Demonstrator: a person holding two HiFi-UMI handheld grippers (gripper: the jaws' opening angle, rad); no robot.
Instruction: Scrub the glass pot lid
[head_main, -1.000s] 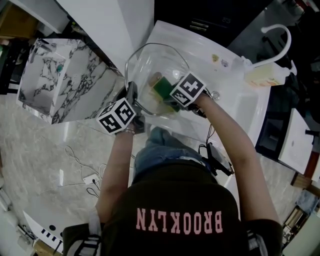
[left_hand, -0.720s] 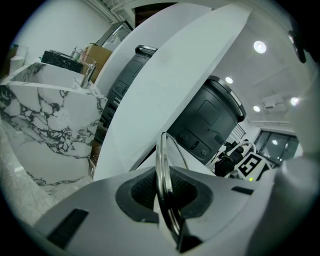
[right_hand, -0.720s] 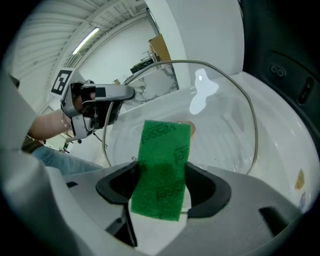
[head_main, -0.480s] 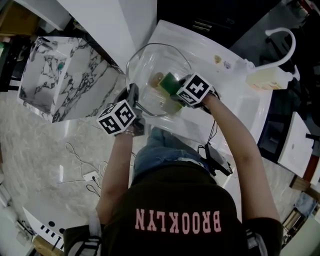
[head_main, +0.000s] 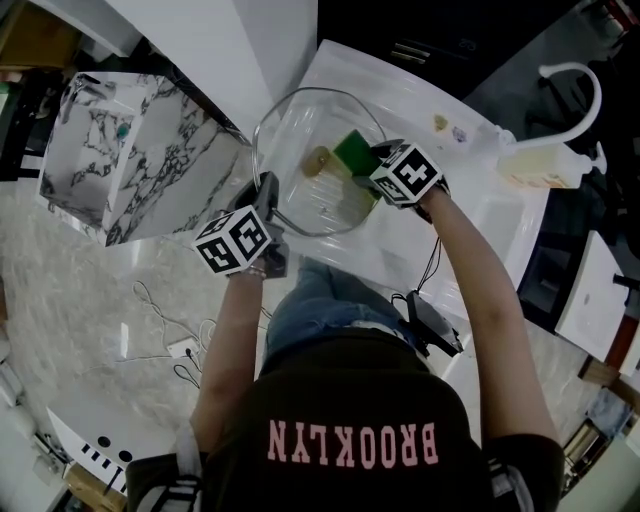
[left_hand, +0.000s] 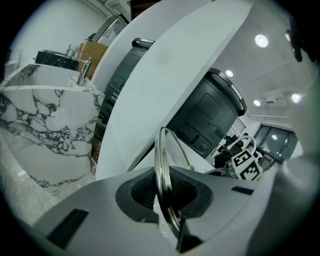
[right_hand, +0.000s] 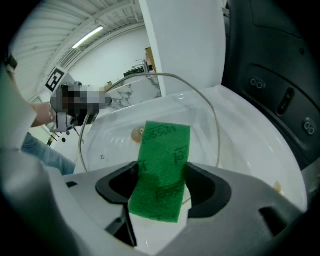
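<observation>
left tool (head_main: 266, 192) (left_hand: 165, 197): shut tight on the shiny metal rim of a round clear glass pot lid (head_main: 300, 195) (left_hand: 162, 165) (right_hand: 200, 120). The rim runs right between its two jaws.
right tool (head_main: 375, 160) (right_hand: 162, 192): closed on a flat green scrub pad (head_main: 354, 152) (right_hand: 162, 167). The pad fills the gap between the jaws and sticks out past them.
lid: held up in the air above a white worktop (head_main: 470, 215) and tipped. Only the left tool holds it, by the near edge. A small pale knob (head_main: 318, 160) (right_hand: 136, 134) sits in its middle.
pad: its far end lies over the glass, just beside the knob, on the side nearer the right tool.
nearby: a white box with dark marble lines (head_main: 110, 160) stands well off to the left. A curved white tap (head_main: 570, 80) rises at the far right.
</observation>
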